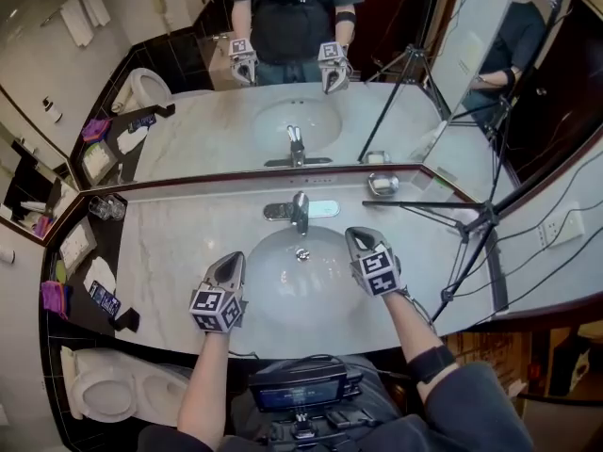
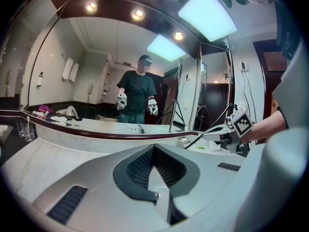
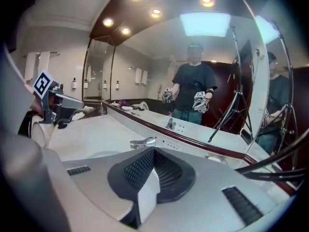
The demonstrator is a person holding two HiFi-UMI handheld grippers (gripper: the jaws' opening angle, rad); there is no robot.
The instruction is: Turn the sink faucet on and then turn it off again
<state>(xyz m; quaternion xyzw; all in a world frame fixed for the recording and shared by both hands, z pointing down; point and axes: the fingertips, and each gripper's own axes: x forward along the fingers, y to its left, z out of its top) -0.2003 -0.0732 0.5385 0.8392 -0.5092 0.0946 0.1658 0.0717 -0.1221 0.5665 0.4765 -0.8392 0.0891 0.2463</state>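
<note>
The chrome faucet [image 1: 298, 211] stands at the back of the white oval sink [image 1: 273, 285], its lever lying level; I see no stream of water under the spout. My left gripper [image 1: 231, 264] hovers over the sink's front left rim, jaws shut and empty. My right gripper [image 1: 357, 237] is over the sink's right rim, a little short and right of the faucet, also shut with nothing in it. The right gripper view has the faucet [image 3: 143, 142] just beyond the closed tips [image 3: 153, 152] and the left gripper [image 3: 52, 105] at the left. The left gripper view has its closed tips [image 2: 153, 149] and the right gripper [image 2: 231, 127].
A large mirror [image 1: 283, 55] backs the marble counter [image 1: 179, 252]. A black tripod [image 1: 476, 222] stands at the right, a soap dish [image 1: 382, 185] behind the sink's right side. Glasses [image 1: 106, 207] and toiletries sit far left; a toilet [image 1: 104, 394] is below left.
</note>
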